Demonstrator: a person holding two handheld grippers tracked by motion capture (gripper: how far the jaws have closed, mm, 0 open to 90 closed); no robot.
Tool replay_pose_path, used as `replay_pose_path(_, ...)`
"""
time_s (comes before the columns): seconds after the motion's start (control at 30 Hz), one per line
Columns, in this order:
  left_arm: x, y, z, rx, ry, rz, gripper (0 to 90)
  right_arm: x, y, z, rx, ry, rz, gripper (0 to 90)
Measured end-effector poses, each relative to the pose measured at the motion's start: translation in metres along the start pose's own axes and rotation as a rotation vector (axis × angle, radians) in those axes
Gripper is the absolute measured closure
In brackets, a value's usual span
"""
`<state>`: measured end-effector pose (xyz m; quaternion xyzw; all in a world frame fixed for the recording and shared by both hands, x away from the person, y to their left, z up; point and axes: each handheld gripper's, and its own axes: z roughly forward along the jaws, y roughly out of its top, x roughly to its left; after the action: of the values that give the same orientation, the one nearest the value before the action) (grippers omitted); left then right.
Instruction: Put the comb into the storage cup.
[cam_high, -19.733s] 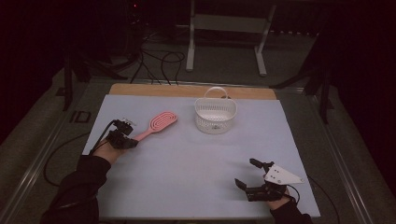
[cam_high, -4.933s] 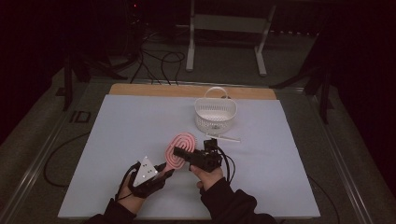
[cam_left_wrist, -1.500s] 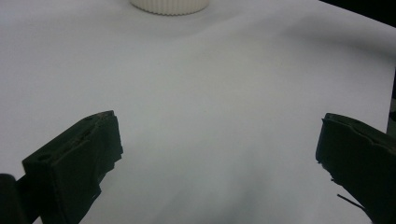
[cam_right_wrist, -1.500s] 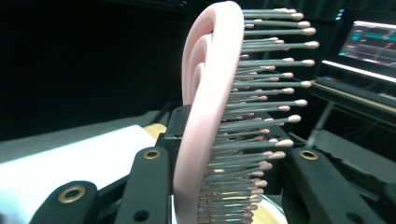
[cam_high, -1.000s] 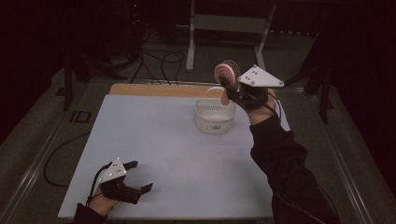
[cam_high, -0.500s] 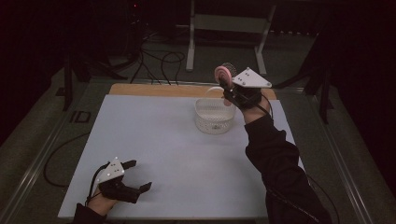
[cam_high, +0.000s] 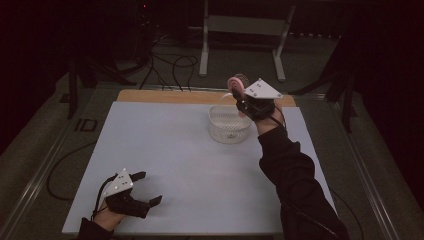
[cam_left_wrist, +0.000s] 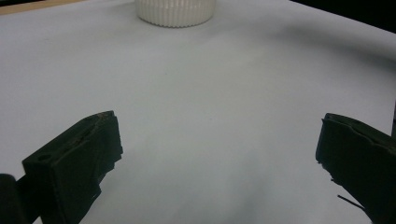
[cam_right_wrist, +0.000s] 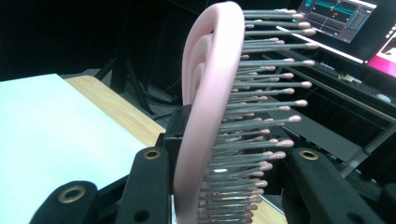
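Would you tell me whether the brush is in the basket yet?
Not yet: the brush is held above the basket by the right hand-held gripper.

One hairbrush (cam_high: 235, 84) (pink); one basket (cam_high: 229, 131); two grippers

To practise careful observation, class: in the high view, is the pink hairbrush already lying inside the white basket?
No: the pink hairbrush is held up in the right tool, above the far rim of the white basket.

pink hairbrush (cam_right_wrist: 210, 116) | upright, bristles sideways | in air above white basket (cam_high: 229, 125)
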<state>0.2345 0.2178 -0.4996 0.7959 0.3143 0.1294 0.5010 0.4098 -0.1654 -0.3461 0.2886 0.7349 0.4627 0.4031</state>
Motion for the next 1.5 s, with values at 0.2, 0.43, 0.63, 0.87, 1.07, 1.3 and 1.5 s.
replay_pose_path(0.2,0.0,0.0,0.0,-0.001,-0.004,0.005,0.0,0.002,-0.011,0.006,0.015,0.004,-0.003,64.5)
replay_pose_path(0.43,0.0,0.0,0.0,-0.002,-0.004,0.004,0.0,0.007,-0.025,0.014,0.023,0.015,0.011,64.5)
replay_pose_path(0.63,0.0,-0.001,0.0,-0.003,-0.004,0.004,0.1,0.012,-0.036,0.02,0.039,0.019,-0.007,64.5)
replay_pose_path(0.87,0.0,0.0,0.0,-0.006,-0.006,0.003,0.1,0.016,-0.047,0.027,0.042,0.025,-0.021,64.5)
replay_pose_path(1.07,0.0,0.0,0.0,-0.007,-0.008,0.004,0.1,0.022,-0.055,0.032,0.053,0.027,-0.05,64.5)
replay_pose_path(1.3,0.0,0.0,-0.001,-0.007,-0.008,0.007,0.1,0.028,-0.06,0.037,0.064,0.028,-0.08,64.5)
replay_pose_path(1.5,0.0,0.0,-0.001,-0.008,-0.008,0.006,0.1,0.03,-0.065,0.04,0.076,0.034,-0.081,64.5)
